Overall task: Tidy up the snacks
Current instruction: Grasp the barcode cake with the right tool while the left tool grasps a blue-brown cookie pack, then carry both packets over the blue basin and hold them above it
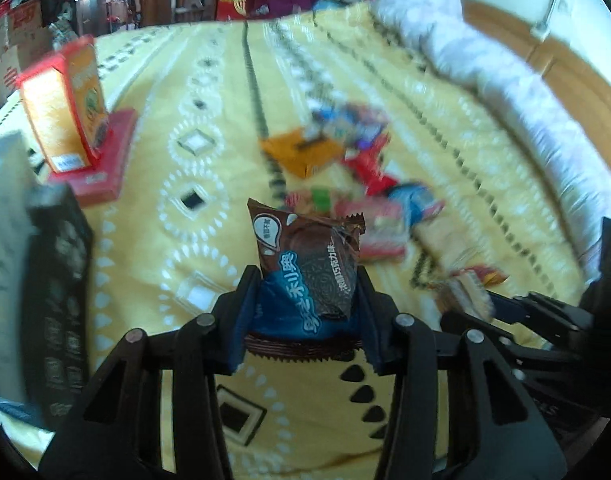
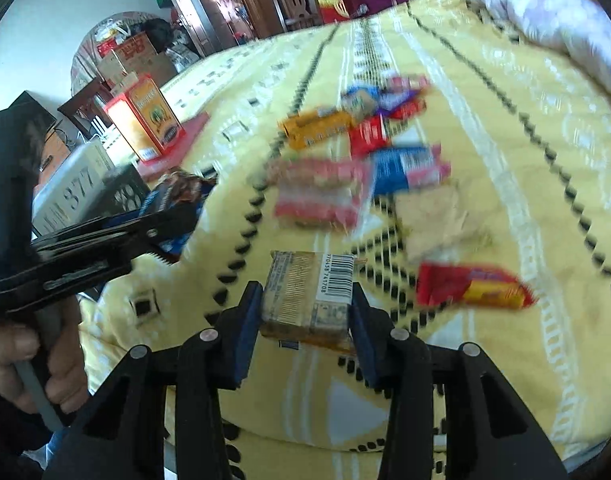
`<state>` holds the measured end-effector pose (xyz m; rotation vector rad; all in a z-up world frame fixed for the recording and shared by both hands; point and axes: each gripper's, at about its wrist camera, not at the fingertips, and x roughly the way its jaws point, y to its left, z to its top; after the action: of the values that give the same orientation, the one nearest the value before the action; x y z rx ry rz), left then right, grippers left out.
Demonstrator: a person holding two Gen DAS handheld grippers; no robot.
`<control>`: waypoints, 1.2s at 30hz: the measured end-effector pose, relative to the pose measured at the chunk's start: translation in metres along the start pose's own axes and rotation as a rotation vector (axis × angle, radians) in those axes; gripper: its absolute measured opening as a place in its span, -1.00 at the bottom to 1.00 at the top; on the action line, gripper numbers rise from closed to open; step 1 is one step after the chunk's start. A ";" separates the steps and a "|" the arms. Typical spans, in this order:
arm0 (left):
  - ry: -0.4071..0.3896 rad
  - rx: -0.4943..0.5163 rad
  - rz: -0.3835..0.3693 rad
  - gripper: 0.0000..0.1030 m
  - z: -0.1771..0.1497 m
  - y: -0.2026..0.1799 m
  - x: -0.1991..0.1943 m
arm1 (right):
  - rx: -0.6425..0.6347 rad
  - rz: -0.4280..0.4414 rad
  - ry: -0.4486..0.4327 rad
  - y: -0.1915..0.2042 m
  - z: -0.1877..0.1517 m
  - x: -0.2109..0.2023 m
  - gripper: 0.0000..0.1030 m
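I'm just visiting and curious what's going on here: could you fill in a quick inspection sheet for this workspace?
Surface: yellow patterned bedspread.
Job's things: brown snack packet in left gripper; barcoded snack pack in right gripper; blurred pile of loose snacks.
Clutter: orange box upright on red box; black crate.
Grippers: both shut on snacks.
Cables: nothing seen.
Surroundings: white quilt, cardboard boxes, wooden furniture.
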<state>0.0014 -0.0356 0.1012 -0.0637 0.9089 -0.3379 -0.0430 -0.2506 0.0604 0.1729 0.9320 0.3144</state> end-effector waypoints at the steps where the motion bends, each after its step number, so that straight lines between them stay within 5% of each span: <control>1: -0.021 -0.007 0.002 -0.11 0.004 0.001 -0.011 | -0.009 -0.001 -0.012 0.003 0.005 -0.004 -0.12; 11: -0.236 -0.067 0.160 -0.11 0.045 0.052 -0.119 | -0.137 0.046 -0.174 0.081 0.093 -0.048 -0.11; 21: -0.383 -0.298 0.469 -0.11 0.059 0.207 -0.236 | -0.327 0.263 -0.256 0.242 0.182 -0.065 -0.11; 26: -0.376 -0.462 0.613 -0.11 0.040 0.302 -0.268 | -0.391 0.420 -0.201 0.334 0.200 -0.049 -0.11; 31: -0.304 -0.568 0.667 -0.11 0.021 0.365 -0.263 | -0.455 0.509 -0.131 0.409 0.197 -0.029 -0.11; 36: -0.251 -0.574 0.687 -0.11 0.013 0.379 -0.247 | -0.520 0.562 -0.062 0.466 0.183 -0.009 -0.11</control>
<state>-0.0293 0.3994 0.2227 -0.3055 0.7032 0.5663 0.0118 0.1827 0.3050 -0.0401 0.6995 1.0505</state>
